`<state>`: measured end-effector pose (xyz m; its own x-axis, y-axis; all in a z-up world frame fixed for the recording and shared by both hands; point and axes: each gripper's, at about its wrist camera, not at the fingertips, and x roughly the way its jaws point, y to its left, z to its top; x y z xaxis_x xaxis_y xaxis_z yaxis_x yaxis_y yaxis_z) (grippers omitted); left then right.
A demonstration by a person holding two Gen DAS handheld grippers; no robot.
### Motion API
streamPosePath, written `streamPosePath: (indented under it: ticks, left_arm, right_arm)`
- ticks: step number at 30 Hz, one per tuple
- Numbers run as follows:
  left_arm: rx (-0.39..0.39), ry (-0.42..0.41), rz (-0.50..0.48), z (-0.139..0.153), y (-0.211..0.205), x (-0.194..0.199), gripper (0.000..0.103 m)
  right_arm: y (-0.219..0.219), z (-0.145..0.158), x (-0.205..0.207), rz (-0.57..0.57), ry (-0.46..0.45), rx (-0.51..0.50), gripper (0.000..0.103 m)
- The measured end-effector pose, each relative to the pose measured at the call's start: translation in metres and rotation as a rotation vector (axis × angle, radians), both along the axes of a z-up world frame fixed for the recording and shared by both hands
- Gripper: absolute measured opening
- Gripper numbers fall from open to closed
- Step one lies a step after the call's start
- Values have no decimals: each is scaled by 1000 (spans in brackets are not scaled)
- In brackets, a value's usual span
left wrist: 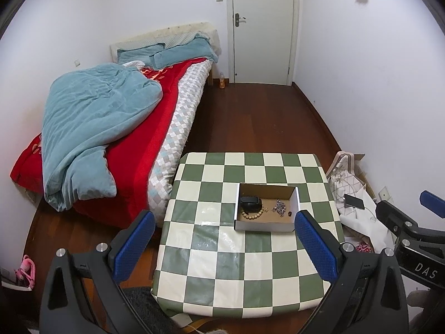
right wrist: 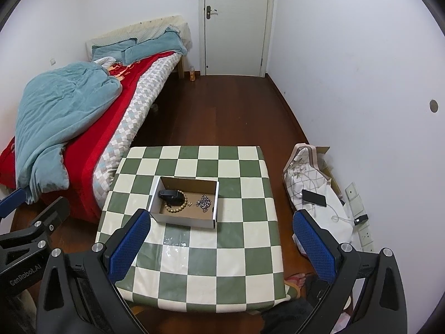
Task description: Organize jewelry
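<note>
At the far left lies a bed with a red sheet (left wrist: 155,128) and a rumpled teal quilt (left wrist: 94,128), pushed against the white wall. Just right of it stands my worktop, a small square table under a green-and-cream checkered cloth (left wrist: 250,256).

My left gripper (left wrist: 222,246) hangs above the near part of that worktop, its blue-padded jaws spread wide with nothing between them. Beyond it, toward the middle of the cloth, sits a shallow open cardboard box, white outside and brown inside (left wrist: 265,226).

Inside the box, from left to right: a black watch-like band (left wrist: 250,202) at the left end, a ring of tan wooden beads (left wrist: 252,215) curled around and touching it, then a heap of silvery chain (left wrist: 279,207) lying apart toward the right wall, and a small dark bead-like item (left wrist: 289,213) just beside it, too small to identify.

My right gripper (right wrist: 222,245) is held over the near right part of the worktop, jaws also spread and empty. In its view the box (right wrist: 183,221) sits just past my left fingertip.

To the right of the worktop, on the dark wooden floor (right wrist: 222,111), a pale patterned cloth bundle (right wrist: 308,183) carries a black phone (right wrist: 314,197) with a white cable (right wrist: 338,217). A closed white door (right wrist: 236,25) stands at the far end of the room.
</note>
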<state>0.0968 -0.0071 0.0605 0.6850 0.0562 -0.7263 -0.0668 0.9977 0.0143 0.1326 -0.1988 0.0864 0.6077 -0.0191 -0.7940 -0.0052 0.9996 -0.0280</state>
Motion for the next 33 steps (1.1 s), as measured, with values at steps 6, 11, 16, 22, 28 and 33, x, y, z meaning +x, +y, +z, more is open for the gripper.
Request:
streamPosePath:
  ticks: [6,11,16,22,28,33]
  left_arm:
    - [1,0,0,-1,1,-1,102]
    - [3,-1,4,-2,1,-2,102]
    - [4,-2,4,-1,1,-2,102]
    - [4,-2,4,-1,2,-3,102]
    - [4,-4,3,-1,3,-4,102]
    - [5,-6,7,0,4,-5,102]
  right_arm:
    - [-1,-2,-1,0,0,0,103]
    - [0,-4,-4,1,2,4,103]
    - [0,-5,-3,2,3,3,103]
    - [0,-6,-4,2,3,6,103]
    - [1,-6,-5,4,4,4,103]
    - [0,-6,-4,0,2,3,103]
